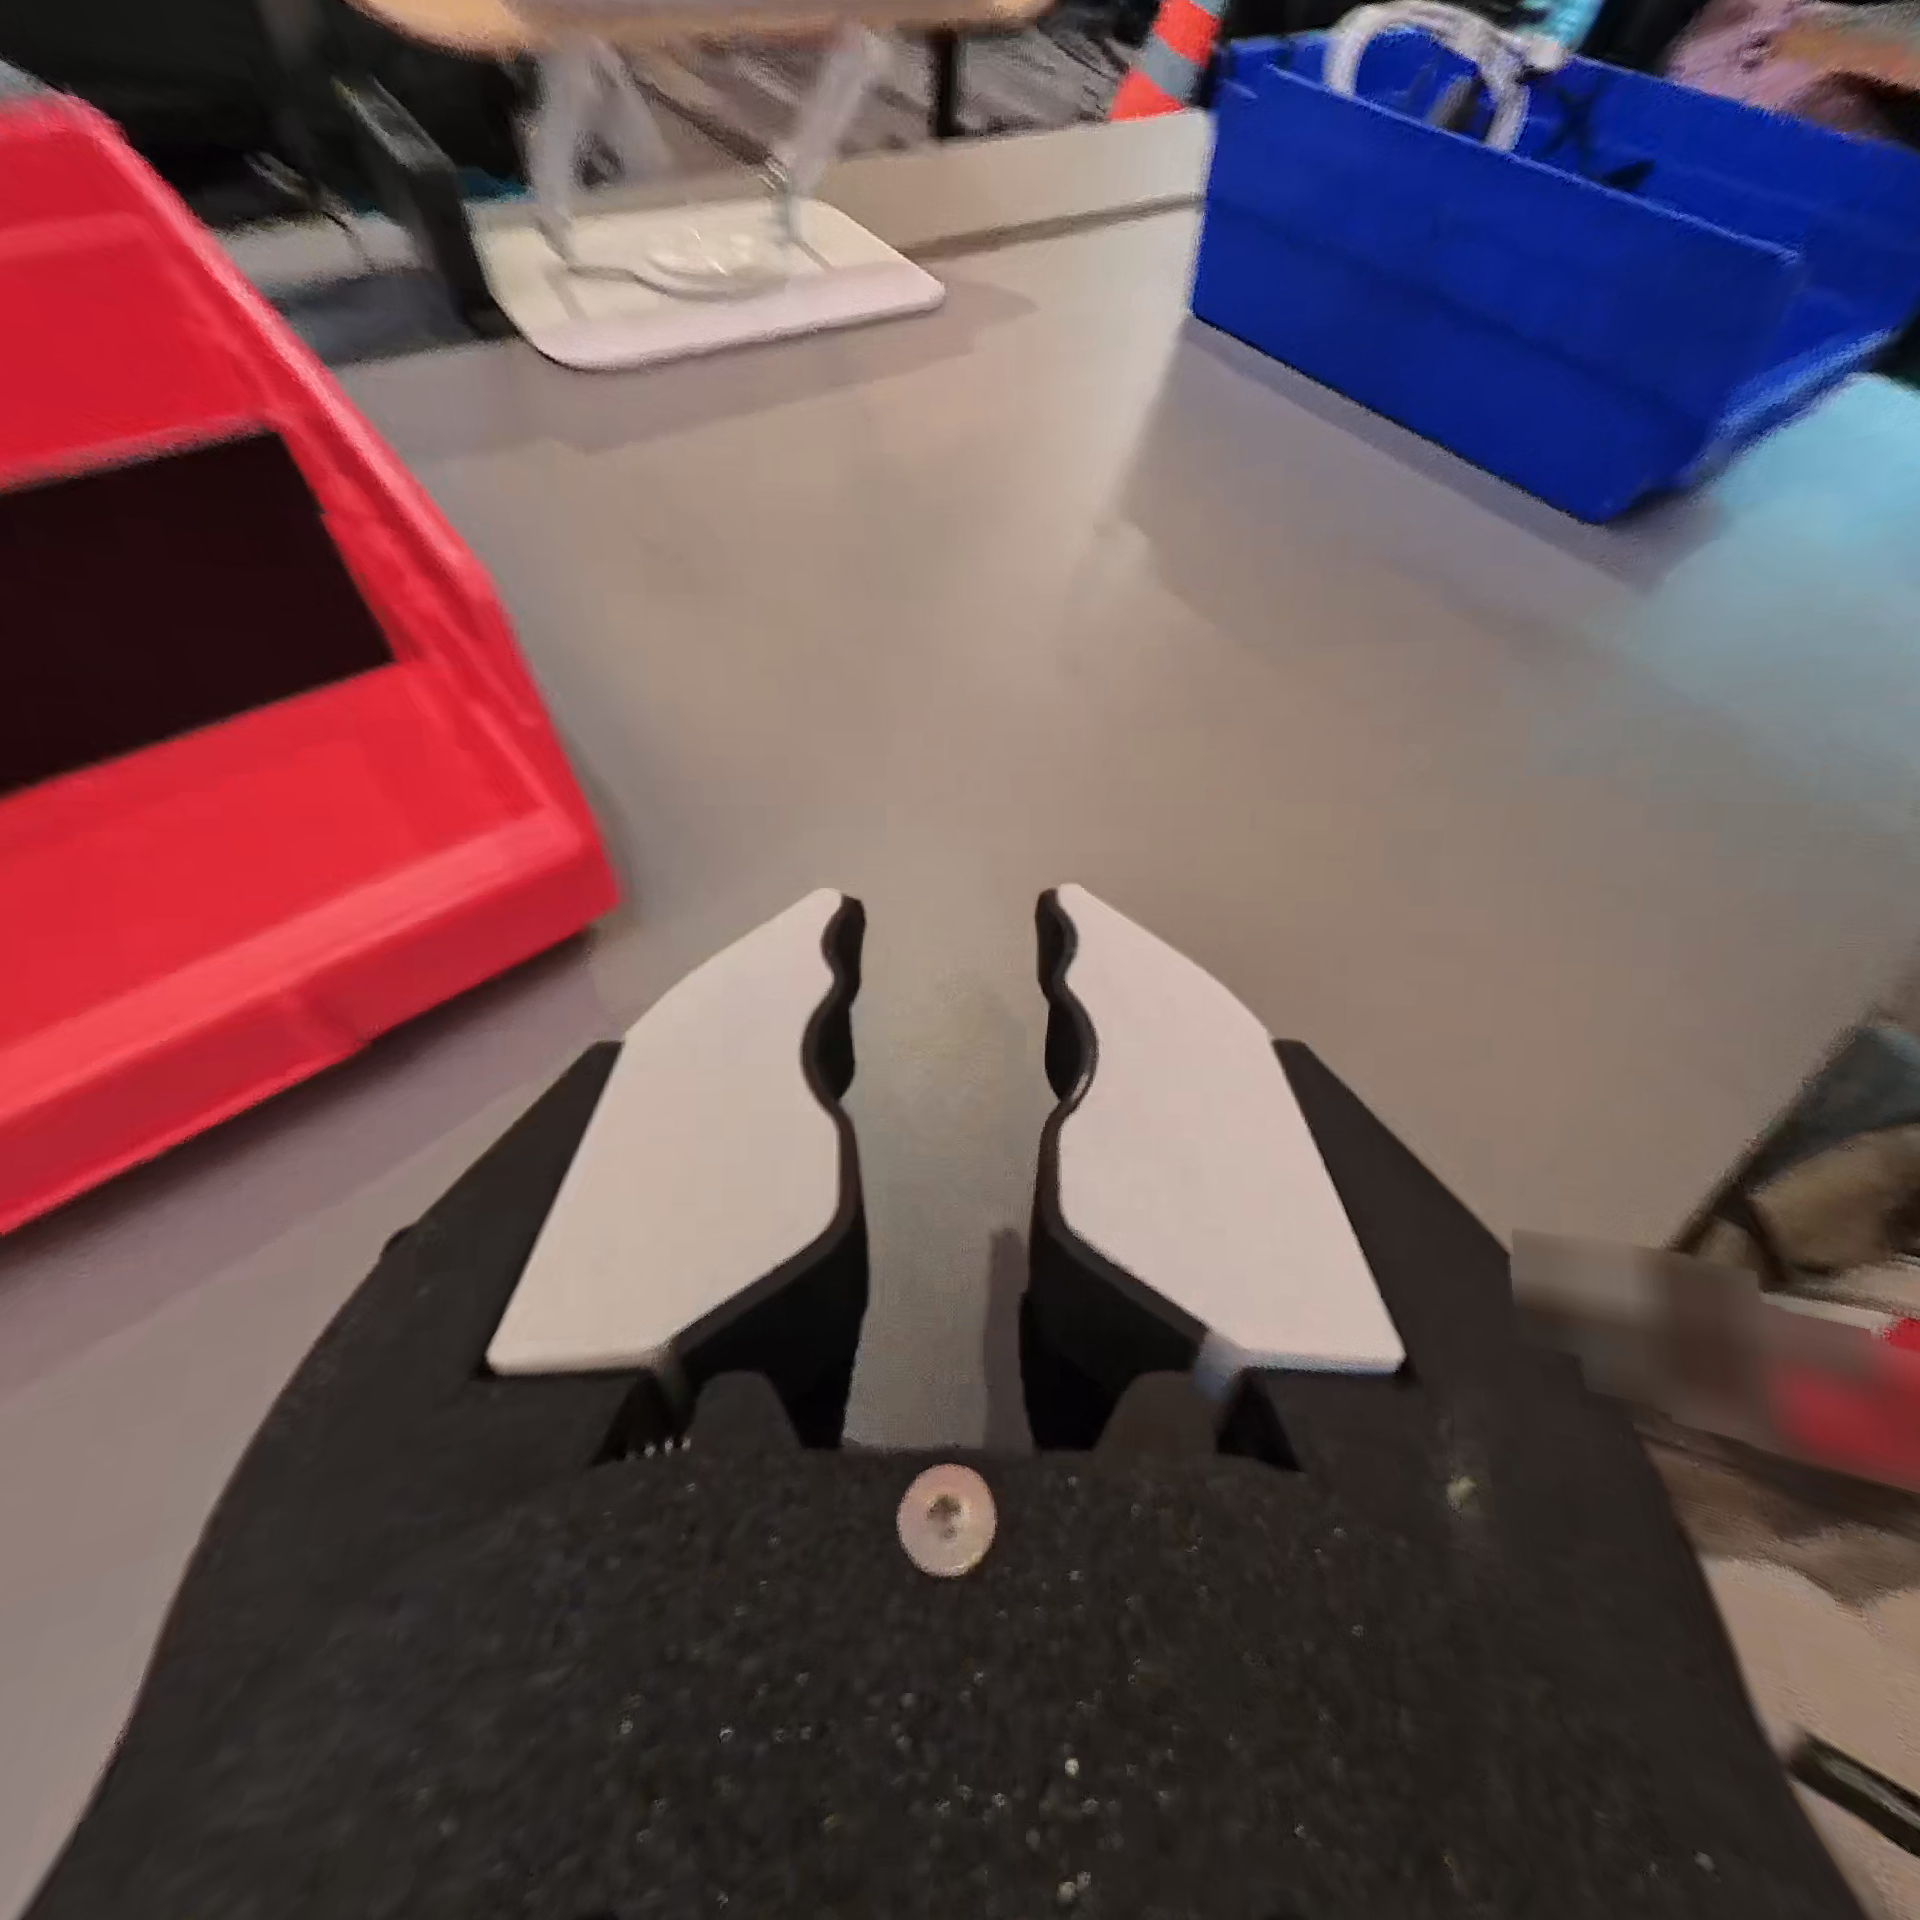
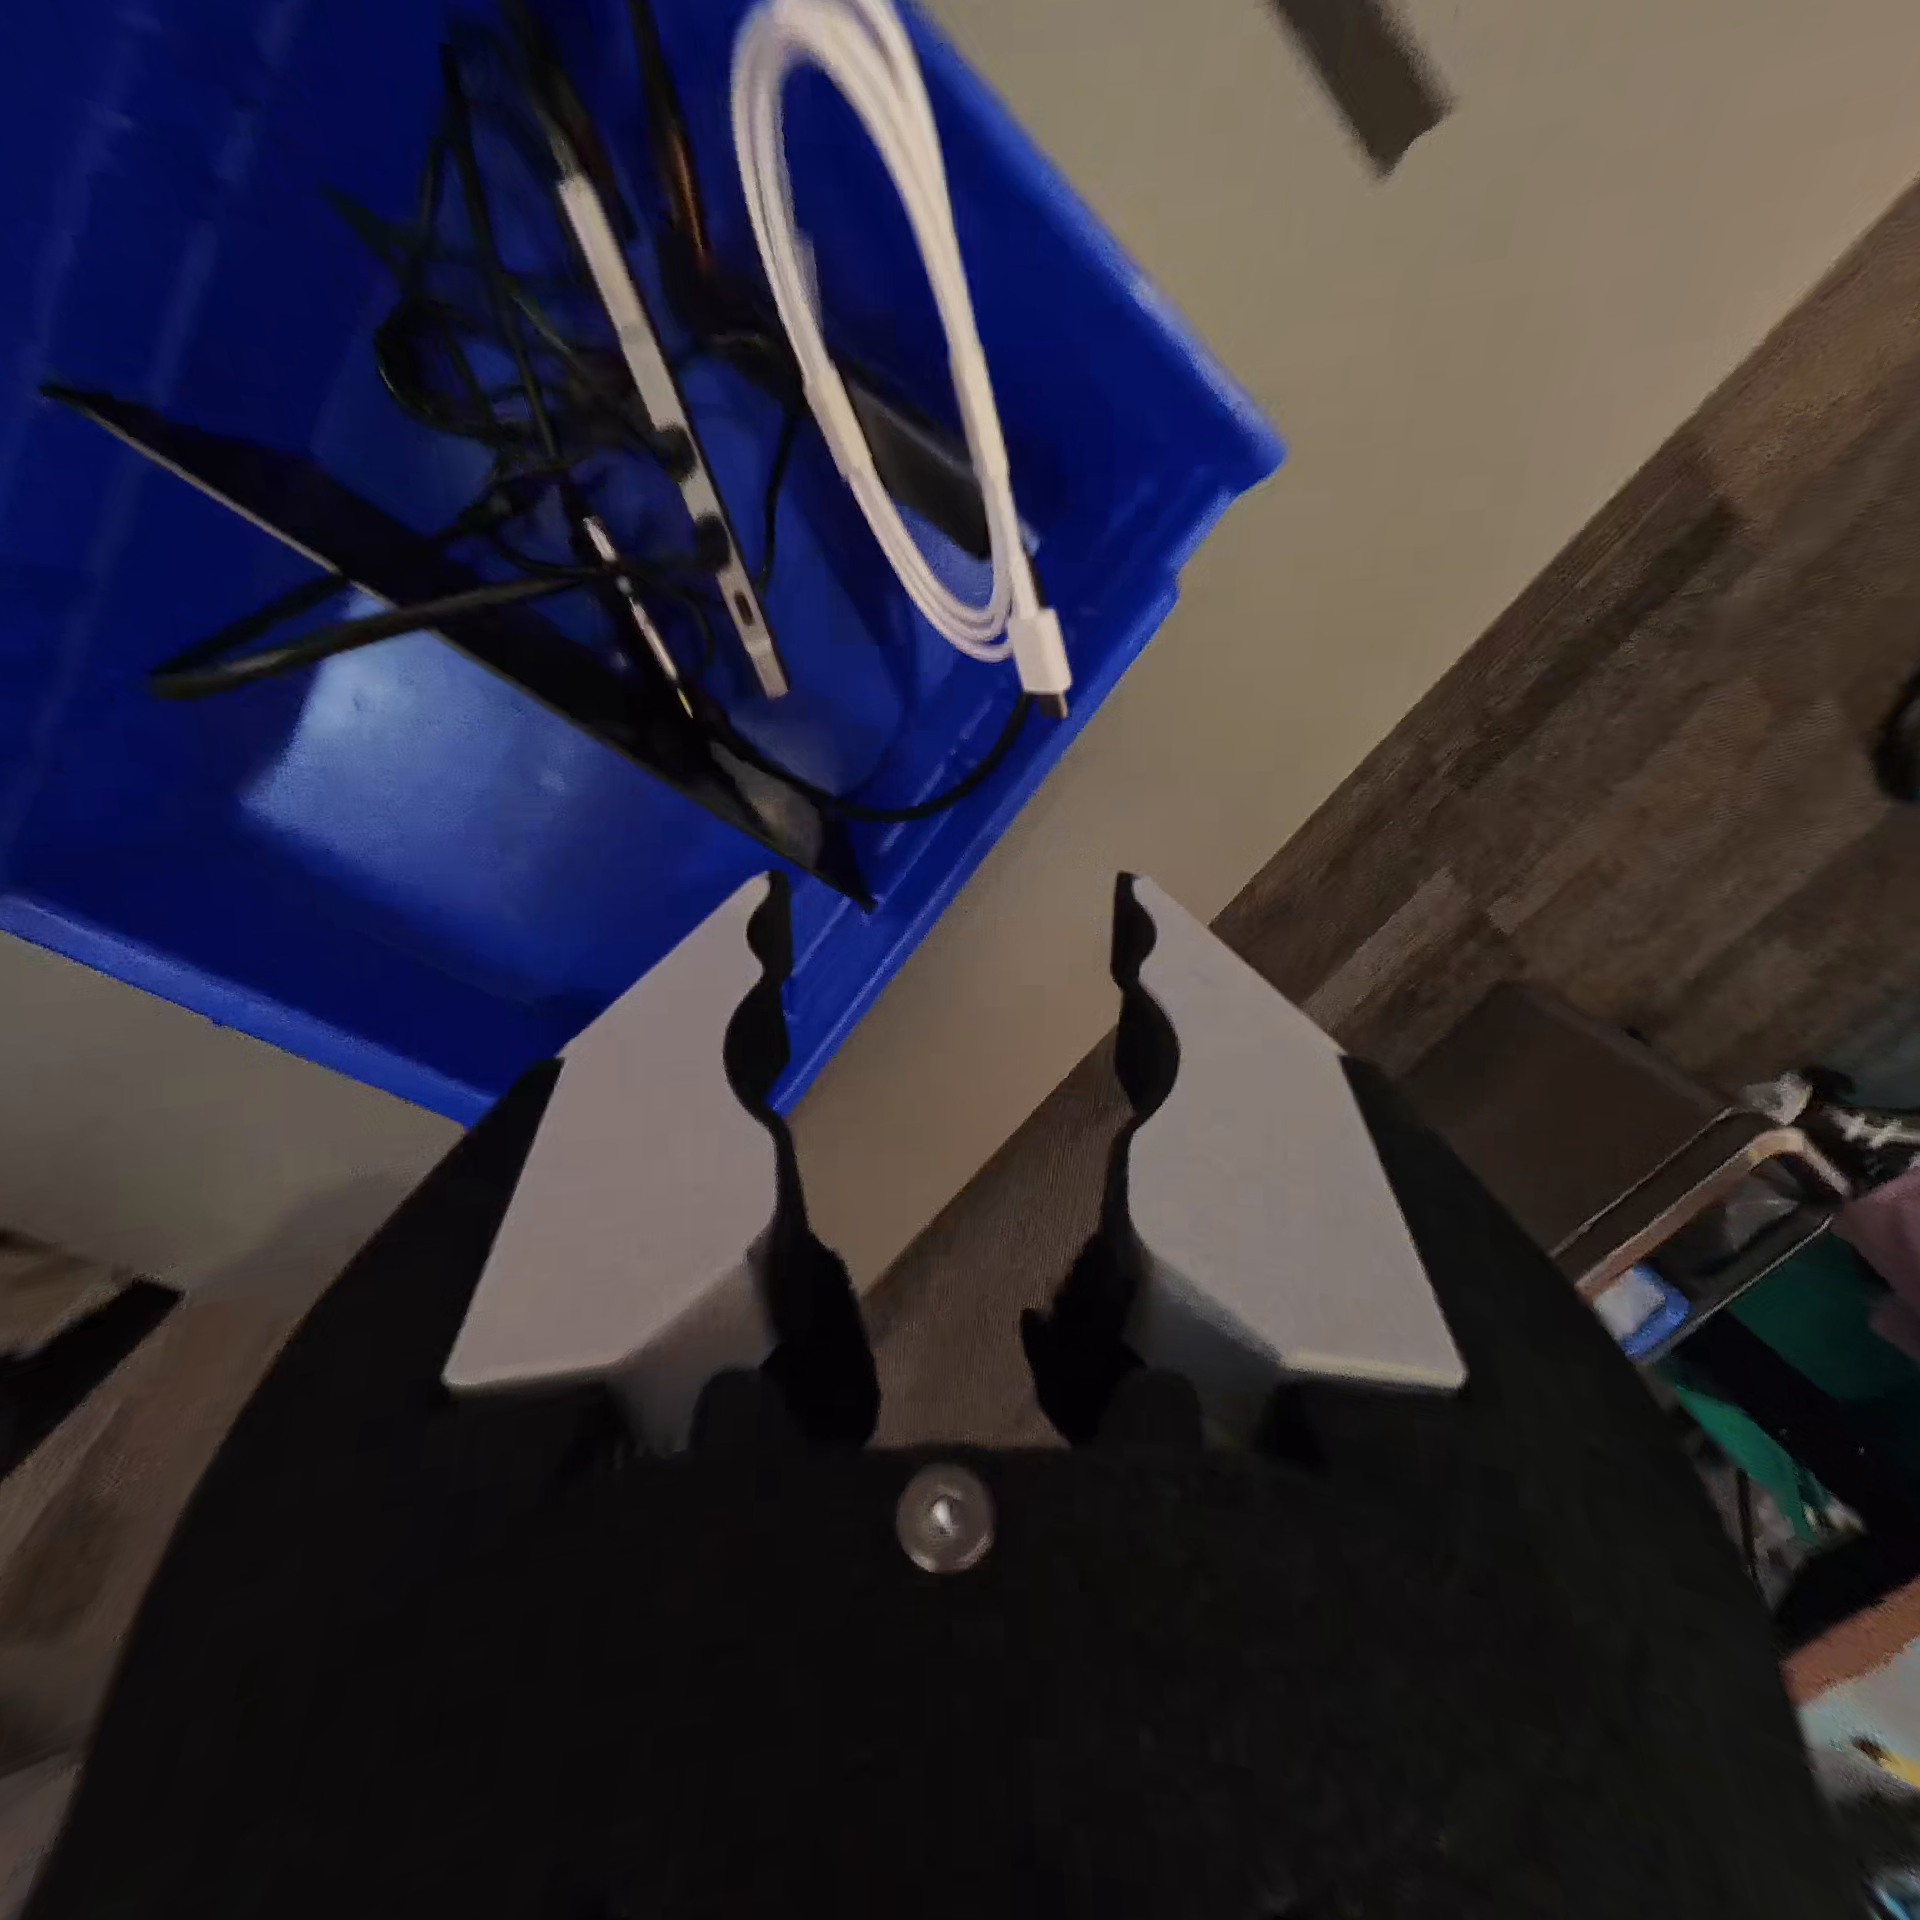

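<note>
The left gripper [image 1: 949, 914] hovers empty, fingers spread, over bare table [image 1: 935, 644], a red bin [image 1: 260, 831] to its left. The right gripper [image 2: 943, 894], also spread and empty, hangs above the blue bin [image 2: 312, 852], whose coiled white cable [image 2: 894, 416] lies just ahead.

Left wrist view: one storage bin [image 1: 239, 707] stands at the left edge of the desk [image 1: 935, 623]; a second bin [image 1: 1507, 301] stands toward the far right corner. Between them, at the far edge, lies a flat tray [image 1: 727, 291]. Right wrist view: the second bin [image 2: 436, 831] sits just beside the desk's edge, the floor [image 2: 1558, 727] beyond to the right. A divider [image 2: 436, 582] crosses the bin; behind it, tangled cables [image 2: 499, 343] lie to the left and a coiled charging cable [image 2: 894, 395] to the right.
</note>
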Motion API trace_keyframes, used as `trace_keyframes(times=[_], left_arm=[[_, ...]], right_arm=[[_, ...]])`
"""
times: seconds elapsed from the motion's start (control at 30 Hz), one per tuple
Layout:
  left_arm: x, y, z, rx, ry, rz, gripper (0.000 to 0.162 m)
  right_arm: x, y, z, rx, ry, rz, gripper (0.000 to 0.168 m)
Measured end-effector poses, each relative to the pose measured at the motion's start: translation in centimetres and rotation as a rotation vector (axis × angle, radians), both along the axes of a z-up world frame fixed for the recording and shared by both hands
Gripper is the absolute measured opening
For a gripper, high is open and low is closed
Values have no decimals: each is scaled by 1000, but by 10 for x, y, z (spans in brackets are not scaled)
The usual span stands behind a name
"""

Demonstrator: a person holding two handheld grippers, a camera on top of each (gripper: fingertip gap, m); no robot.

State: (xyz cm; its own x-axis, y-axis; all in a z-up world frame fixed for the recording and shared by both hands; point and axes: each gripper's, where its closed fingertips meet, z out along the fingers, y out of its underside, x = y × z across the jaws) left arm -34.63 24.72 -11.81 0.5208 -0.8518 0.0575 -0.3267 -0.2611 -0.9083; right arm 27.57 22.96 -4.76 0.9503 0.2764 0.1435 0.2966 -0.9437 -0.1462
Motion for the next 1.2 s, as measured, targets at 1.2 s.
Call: trace_keyframes(times=[1.2], left_arm=[[-110, 39, 12, 133, -65, 464, 51]], right_arm=[[-153, -135, -71, 1111, 121, -437, 62]])
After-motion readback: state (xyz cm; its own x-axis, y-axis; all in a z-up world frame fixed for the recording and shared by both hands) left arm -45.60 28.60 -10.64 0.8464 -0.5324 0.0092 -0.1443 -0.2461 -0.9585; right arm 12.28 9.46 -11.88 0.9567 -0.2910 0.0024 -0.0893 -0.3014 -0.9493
